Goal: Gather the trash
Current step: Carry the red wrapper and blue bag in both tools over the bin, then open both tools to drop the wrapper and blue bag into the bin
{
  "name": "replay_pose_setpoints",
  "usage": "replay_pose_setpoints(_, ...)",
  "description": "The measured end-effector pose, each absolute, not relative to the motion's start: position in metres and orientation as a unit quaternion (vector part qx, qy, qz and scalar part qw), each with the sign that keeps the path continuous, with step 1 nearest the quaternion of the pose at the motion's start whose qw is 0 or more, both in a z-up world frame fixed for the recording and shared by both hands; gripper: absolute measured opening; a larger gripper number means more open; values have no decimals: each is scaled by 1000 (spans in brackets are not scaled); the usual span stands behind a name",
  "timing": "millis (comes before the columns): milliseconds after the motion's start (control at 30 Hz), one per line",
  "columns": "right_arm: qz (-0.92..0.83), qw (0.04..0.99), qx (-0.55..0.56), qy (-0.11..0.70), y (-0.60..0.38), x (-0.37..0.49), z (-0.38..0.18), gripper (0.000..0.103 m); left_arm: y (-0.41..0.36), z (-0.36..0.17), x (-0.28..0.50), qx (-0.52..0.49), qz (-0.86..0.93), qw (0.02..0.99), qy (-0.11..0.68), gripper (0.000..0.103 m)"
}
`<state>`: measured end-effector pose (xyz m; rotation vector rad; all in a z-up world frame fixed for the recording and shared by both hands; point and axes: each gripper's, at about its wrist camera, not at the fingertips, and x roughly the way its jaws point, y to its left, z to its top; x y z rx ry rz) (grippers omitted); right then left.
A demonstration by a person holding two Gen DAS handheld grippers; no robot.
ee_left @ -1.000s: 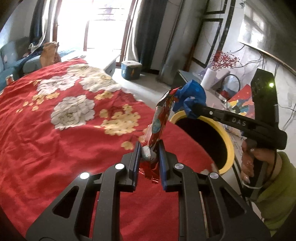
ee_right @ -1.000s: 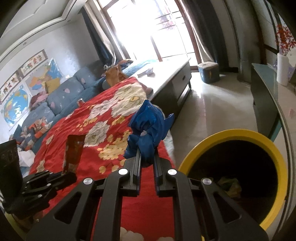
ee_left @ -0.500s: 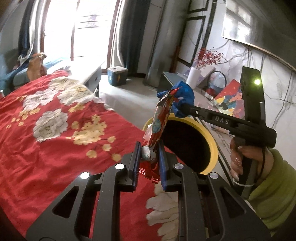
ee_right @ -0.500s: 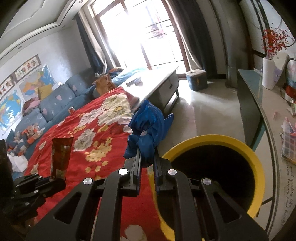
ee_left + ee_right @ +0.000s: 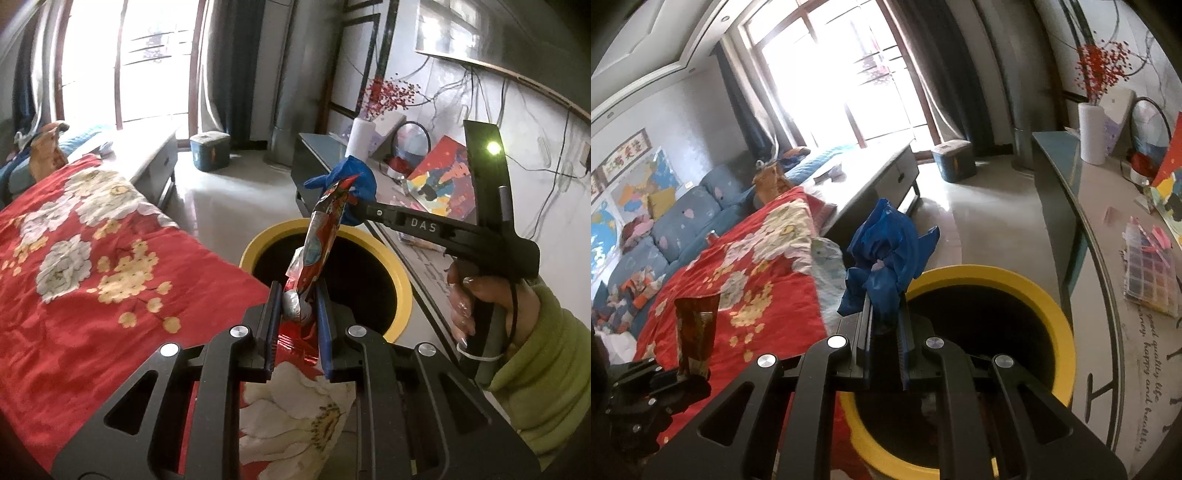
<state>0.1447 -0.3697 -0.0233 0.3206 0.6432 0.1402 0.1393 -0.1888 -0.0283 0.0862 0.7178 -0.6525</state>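
- Left gripper (image 5: 295,295) pinches a glossy, crinkled red foil snack wrapper (image 5: 321,236), upright over the near rim of the round yellow-rimmed bin (image 5: 400,284).
- Right gripper (image 5: 884,314) clamps a crumpled blue plastic bag (image 5: 886,243), above the bin's left edge.
- Red floral quilt (image 5: 92,236) spreads left.

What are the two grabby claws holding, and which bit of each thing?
The left gripper pinches a red snack wrapper by its bottom end. The right gripper pinches a crumpled blue plastic bag by its lower bunched part.

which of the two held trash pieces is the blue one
The crumpled blue plastic bag in the right claw; the left claw holds a red snack wrapper.
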Motion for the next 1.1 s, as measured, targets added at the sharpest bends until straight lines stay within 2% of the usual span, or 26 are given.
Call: replay_pose_setpoints(1100, 37, 913, 209, 350, -424, 138, -63, 13, -252, -63, 185, 65, -324, 860, 389, 13)
